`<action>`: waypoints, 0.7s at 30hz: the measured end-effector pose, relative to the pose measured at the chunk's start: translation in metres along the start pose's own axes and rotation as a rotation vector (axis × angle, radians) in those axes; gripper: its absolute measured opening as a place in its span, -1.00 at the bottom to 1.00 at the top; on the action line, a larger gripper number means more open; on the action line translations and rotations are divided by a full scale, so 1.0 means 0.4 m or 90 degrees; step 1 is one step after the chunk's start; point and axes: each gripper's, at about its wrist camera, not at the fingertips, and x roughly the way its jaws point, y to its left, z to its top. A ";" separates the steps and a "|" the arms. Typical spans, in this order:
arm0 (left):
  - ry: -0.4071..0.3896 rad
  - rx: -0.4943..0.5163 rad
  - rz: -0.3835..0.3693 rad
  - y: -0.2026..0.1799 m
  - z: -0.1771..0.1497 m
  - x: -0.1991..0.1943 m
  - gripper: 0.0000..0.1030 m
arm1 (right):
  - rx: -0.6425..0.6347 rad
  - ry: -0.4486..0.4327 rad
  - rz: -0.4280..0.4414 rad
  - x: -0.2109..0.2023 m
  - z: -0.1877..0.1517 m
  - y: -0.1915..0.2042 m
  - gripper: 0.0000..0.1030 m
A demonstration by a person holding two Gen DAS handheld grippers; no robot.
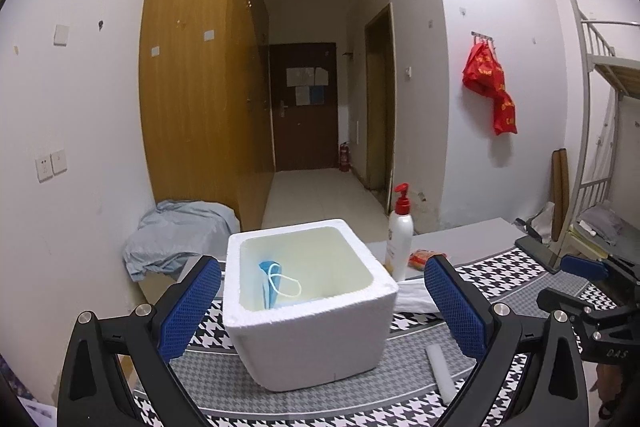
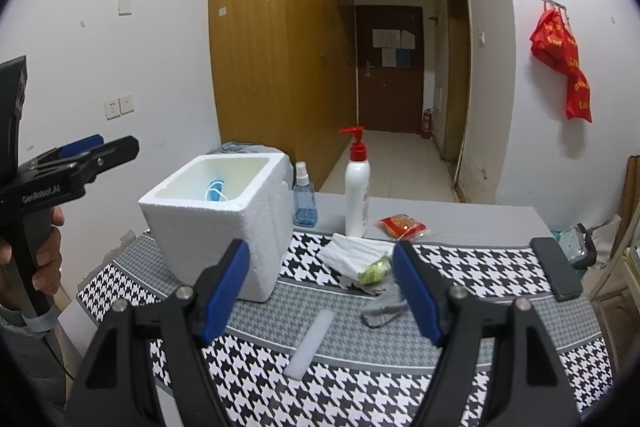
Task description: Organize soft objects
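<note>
A white foam box [image 1: 312, 339] stands on the houndstooth mat [image 1: 500, 275], and a blue face mask [image 1: 272, 285] lies inside it. My left gripper [image 1: 322, 263] is open and empty, lifted short of the box, which shows beyond and between its fingers. In the right wrist view the left gripper [image 2: 100, 147] hangs off to the left of the box [image 2: 216, 219]. My right gripper [image 2: 320, 247] is open and empty above the mat. Just past its right finger lie a folded white cloth [image 2: 356, 253], a green soft item [image 2: 374, 271] and a grey sock [image 2: 384, 305].
A white strip [image 2: 312, 341] lies on the mat near the front. Behind stand a lotion pump bottle [image 2: 357, 187] and a blue spray bottle [image 2: 305, 203], with a red packet [image 2: 402, 227] beside them. A black phone [image 2: 556, 269] rests at the right. A bunk bed [image 1: 600, 75] is at the far right.
</note>
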 end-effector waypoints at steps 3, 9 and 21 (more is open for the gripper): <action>-0.009 0.008 -0.007 -0.013 -0.012 -0.024 0.98 | 0.002 -0.006 -0.003 -0.024 -0.009 -0.003 0.51; -0.025 0.021 -0.021 -0.047 -0.041 -0.061 0.98 | 0.002 -0.021 -0.014 -0.068 -0.035 -0.008 0.51; -0.004 0.040 -0.064 -0.136 -0.122 -0.048 0.98 | 0.008 -0.036 -0.036 -0.093 -0.094 -0.041 0.51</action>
